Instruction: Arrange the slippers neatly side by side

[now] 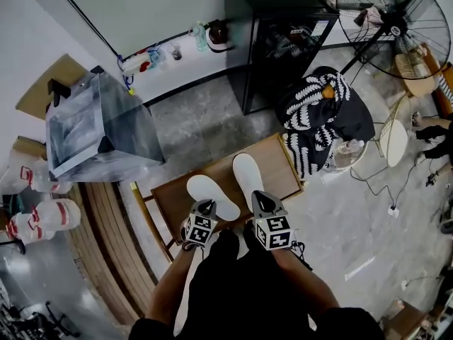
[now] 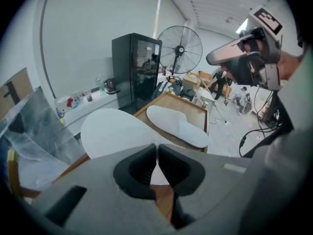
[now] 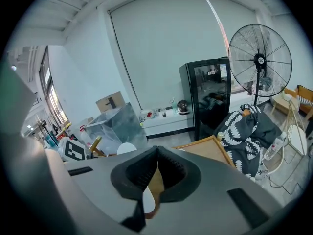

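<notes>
Desk [image 1: 279, 165]: wooden, carries both white slippers.
Left gripper [image 2: 156, 153]: jaws clenched on the angled slipper [image 2: 115, 131], at its heel edge.
Right gripper [image 3: 156, 156]: jaws clenched, apparently empty, beside the straight slipper [image 1: 248, 176].
Advice: keep the heel low and turn the angled slipper until the two are parallel, heels level.

In your head view both slippers lie on the counter [image 1: 287, 172] at mid-frame. The left slipper [image 1: 211, 195] angles toward the upper left, with the right slipper [image 1: 248, 177] just beside it, on its right. Your left claw [image 1: 202, 227] and right claw [image 1: 271, 222] sit just below them, at the heels.
</notes>
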Demonstrator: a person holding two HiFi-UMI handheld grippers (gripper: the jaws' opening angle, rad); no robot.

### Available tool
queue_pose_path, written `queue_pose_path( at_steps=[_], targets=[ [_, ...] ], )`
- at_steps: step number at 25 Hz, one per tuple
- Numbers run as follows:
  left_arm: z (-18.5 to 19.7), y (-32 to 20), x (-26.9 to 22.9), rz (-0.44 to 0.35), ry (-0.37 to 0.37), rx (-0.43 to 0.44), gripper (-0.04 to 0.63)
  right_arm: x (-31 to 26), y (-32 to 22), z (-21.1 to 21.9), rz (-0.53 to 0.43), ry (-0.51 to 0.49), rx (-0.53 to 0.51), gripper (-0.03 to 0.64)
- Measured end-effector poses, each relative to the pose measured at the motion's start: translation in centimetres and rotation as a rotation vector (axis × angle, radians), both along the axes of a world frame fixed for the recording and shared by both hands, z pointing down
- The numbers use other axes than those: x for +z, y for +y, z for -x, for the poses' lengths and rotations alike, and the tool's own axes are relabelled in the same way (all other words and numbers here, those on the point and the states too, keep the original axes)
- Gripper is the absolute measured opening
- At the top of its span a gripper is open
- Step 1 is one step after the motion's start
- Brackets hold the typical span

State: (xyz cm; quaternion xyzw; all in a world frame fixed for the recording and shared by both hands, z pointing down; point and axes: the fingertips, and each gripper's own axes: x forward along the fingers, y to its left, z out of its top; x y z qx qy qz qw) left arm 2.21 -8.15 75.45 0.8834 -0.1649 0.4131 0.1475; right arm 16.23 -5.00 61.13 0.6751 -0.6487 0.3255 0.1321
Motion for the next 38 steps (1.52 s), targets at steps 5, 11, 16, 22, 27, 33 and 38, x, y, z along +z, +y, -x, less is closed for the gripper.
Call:
queue_pose_path(
  at_steps=[5, 11, 16, 22, 27, 33, 38],
  targets=[
    [-1.9, 1.0, 1.1, 0.033, -0.012, 0.098, 0.028, 0.5, 0.9, -1.4, 0.013, -0.001, 0.032, 0.014],
    [-3.7, 2.0, 2.9, 0.075, -0.060, 0.175, 0.028, 1.2, 1.7, -3.0, 0.027, -0.007, 0.061, 0.014],
    [-4.8, 2.0, 4.4, 0.092, -0.088, 0.198, 0.028, 1.6, 1.9, -3.7, 0.037, -0.013, 0.075, 0.014],
    [-5.9, 0.6, 5.8, 0.099, -0.099, 0.168, 0.028, 2.1, 1.3, -4.6, 0.044, -0.021, 0.084, 0.014],
    [-5.8, -0.4, 6.4, 0.121, -0.126, 0.121, 0.028, 2.5, 0.9, -5.1, 0.054, -0.027, 0.081, 0.014],
    [-5.8, -0.6, 6.9, 0.136, -0.136, 0.114, 0.028, 2.9, 0.5, -5.1, 0.058, -0.033, 0.077, 0.014],
    [-6.4, -0.7, 7.4, 0.120, -0.120, 0.105, 0.028, 3.1, 0.4, -5.0, 0.059, -0.033, 0.067, 0.014]
  ],
)
